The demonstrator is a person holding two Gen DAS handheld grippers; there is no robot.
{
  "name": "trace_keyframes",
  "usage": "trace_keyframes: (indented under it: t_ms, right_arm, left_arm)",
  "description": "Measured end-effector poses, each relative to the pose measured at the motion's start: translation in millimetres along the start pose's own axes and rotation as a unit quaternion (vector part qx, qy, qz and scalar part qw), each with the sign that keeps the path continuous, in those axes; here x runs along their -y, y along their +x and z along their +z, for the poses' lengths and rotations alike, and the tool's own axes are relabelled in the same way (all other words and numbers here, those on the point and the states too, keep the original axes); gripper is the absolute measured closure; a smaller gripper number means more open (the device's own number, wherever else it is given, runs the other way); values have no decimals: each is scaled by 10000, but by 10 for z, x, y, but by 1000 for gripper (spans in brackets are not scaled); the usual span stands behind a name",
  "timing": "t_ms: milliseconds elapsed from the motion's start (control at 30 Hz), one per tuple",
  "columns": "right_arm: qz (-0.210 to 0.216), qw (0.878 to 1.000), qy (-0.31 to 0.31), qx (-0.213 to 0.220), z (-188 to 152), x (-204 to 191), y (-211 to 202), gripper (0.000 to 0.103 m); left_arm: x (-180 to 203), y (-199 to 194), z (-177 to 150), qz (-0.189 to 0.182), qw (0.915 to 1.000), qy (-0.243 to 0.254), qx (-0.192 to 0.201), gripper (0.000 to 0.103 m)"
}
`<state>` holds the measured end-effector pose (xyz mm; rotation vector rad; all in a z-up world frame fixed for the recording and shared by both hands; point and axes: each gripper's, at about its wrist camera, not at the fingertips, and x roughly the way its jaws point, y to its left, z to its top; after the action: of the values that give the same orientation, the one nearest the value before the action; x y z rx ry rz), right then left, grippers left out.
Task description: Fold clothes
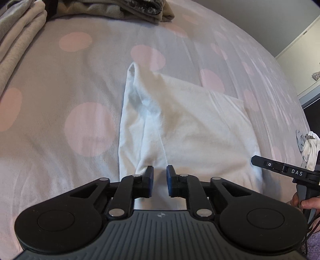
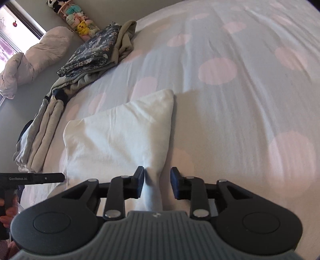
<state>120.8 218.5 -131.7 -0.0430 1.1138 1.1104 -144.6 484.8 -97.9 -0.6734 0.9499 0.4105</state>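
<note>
A bed [image 2: 240, 100] with a pale sheet dotted in large pink circles fills both views. Behind it stands a grey wall [image 2: 36, 84], where daylight enters a window [image 2: 12, 40] beside hanging plush toys [image 2: 78, 18].

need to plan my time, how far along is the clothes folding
Done: a stack of folded clothes sits at the far side of the bed. In hand: a white garment lies partly folded, with the left gripper and right gripper both open at its near edge, cloth between the fingers. Left: finishing this fold, plus a small heap of clothes beyond the bed's edge.
</note>
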Motion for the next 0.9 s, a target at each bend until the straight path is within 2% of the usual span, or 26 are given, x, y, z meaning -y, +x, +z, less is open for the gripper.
trace_keyframes:
  t_ms: [33, 67, 133, 267, 400, 500, 633, 700, 767, 800, 833, 900]
  right_arm:
    - [-12, 10000, -62, 74, 48, -14, -54, 64]
    - [-37, 9998, -123, 122, 99, -34, -72, 56]
    - [-90, 9994, -248, 213, 200, -75, -99, 53]
    - [-221, 9985, -371, 346, 419, -94, -25, 50]
    - [-399, 9976, -392, 419, 638, -70, 170, 50]
    - [-447, 9973, -436, 384, 762, -59, 345, 50]
    - [-402, 9959, -722, 366, 854, -141, 524, 51]
    - [-397, 9938, -977, 360, 886, -215, 605, 51]
    - [-508, 9913, -1174, 317, 861, -249, 672, 52]
    - [-566, 9898, -1270, 294, 847, -265, 705, 53]
    - [-623, 9883, -1367, 272, 833, -281, 738, 61]
    - [-738, 9848, -1559, 227, 805, -313, 804, 77]
  left_arm:
    - [10, -47, 39, 20, 9998, 27, 186, 66]
    - [18, -85, 83, 49, 9993, 49, 371, 61]
    - [22, -134, 186, 119, 9976, 65, 678, 61]
    - [-35, -89, 433, 157, 9952, -12, 967, 61]
    - [-51, 76, 643, 424, 9937, 113, 1035, 61]
    - [-114, 207, 757, 407, 9939, 81, 1019, 62]
    - [-194, 360, 833, 278, 9944, 45, 1020, 71]
    - [-224, 427, 857, 244, 9950, 30, 972, 79]
    - [-246, 483, 866, 226, 9957, 32, 901, 92]
    - [-251, 499, 860, 211, 9958, 46, 893, 94]
    - [-255, 513, 853, 197, 9958, 64, 893, 99]
    - [-248, 519, 837, 208, 9953, 126, 942, 100]
